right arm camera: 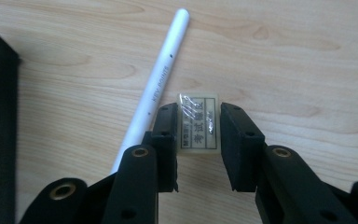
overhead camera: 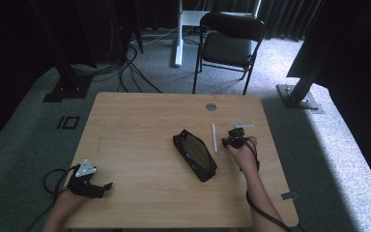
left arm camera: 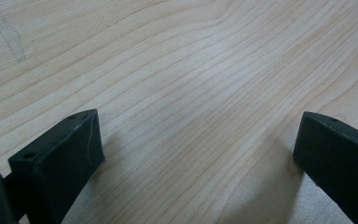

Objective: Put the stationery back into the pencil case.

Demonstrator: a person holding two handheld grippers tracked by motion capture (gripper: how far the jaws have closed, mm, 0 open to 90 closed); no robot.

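Now the eraser (right arm camera: 198, 122) sits on the table (overhead camera: 140, 125) between the right gripper's (right arm camera: 198, 126) jaws, which are narrow around it and seemingly touching. A white pen (right arm camera: 156, 84) lies just beside; the open black case (overhead camera: 194, 154) looks empty, so packing seems barely begun. The left gripper (left arm camera: 196, 149) rests wide open, well apart.

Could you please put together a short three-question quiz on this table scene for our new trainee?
1. What small thing sits between the jaws of the right gripper?
2. True or false: the left gripper is open over bare table.
3. The white pen lies: A) inside the black pouch, B) on the table beside the pouch, C) on the chair.

Key: 1. A wrapped eraser. 2. True. 3. B.
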